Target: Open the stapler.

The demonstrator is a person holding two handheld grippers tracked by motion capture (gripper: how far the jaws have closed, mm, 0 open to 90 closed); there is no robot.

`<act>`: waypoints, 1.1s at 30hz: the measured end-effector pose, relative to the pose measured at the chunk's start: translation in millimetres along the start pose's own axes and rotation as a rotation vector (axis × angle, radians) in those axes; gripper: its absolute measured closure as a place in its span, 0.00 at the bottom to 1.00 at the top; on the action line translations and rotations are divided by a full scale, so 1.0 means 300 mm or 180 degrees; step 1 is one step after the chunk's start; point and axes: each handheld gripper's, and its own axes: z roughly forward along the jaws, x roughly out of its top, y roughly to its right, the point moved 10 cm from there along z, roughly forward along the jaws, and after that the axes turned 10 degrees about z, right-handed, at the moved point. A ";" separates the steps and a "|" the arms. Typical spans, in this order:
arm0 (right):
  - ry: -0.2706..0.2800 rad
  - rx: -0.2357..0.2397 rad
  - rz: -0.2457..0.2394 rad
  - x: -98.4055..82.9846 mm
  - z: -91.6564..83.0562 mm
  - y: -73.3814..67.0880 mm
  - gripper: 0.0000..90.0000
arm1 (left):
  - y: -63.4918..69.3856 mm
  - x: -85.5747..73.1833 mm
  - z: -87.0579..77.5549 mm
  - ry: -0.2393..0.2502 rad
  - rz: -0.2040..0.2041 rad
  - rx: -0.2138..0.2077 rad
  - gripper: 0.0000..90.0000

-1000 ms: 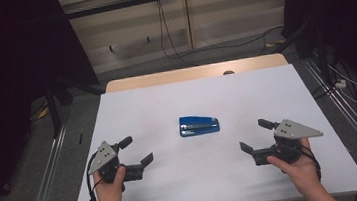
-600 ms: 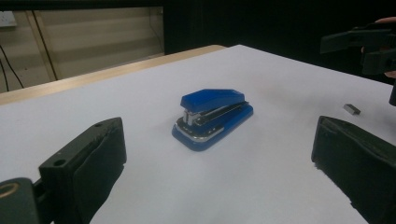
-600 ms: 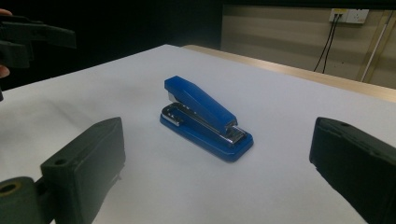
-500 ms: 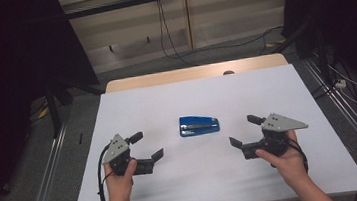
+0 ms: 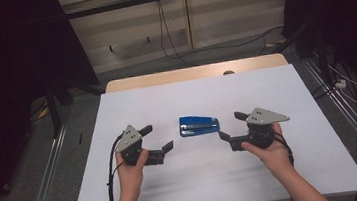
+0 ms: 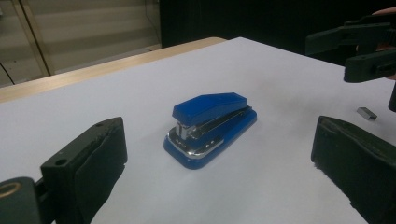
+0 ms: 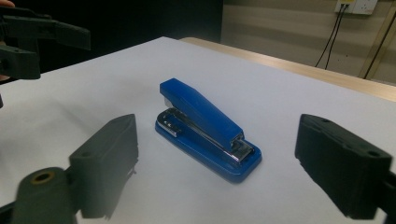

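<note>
A blue stapler (image 5: pixel 199 125) lies flat in the middle of the white tabletop (image 5: pixel 200 178). My left gripper (image 5: pixel 158 138) stands just left of it, open and pointing at it, with nothing between the jaws. In the left gripper view the stapler (image 6: pixel 210 128) lies ahead of the open left gripper (image 6: pixel 218 156). My right gripper (image 5: pixel 230 126) stands just right of the stapler, open and apart from it. Its jaws have just been closing a little, with nothing gripped. In the right gripper view the stapler (image 7: pixel 208 128) lies ahead of the right gripper (image 7: pixel 219 140).
A small strip of staples (image 6: pixel 367 113) lies on the white top near the other gripper (image 6: pixel 369 46). A wooden edge (image 5: pixel 193 72) runs along the table's far side. Cables (image 5: pixel 170 41) lie on the floor behind, and dark frames stand at both sides.
Both hands have moved inward toward the stapler from the table's sides. The stapler has not moved.
</note>
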 end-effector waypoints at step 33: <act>-0.0441 0.0296 -0.0196 -0.032 0.223 -0.095 1.00 | -0.056 -0.008 0.150 -0.0140 -0.0047 -0.0037 0.04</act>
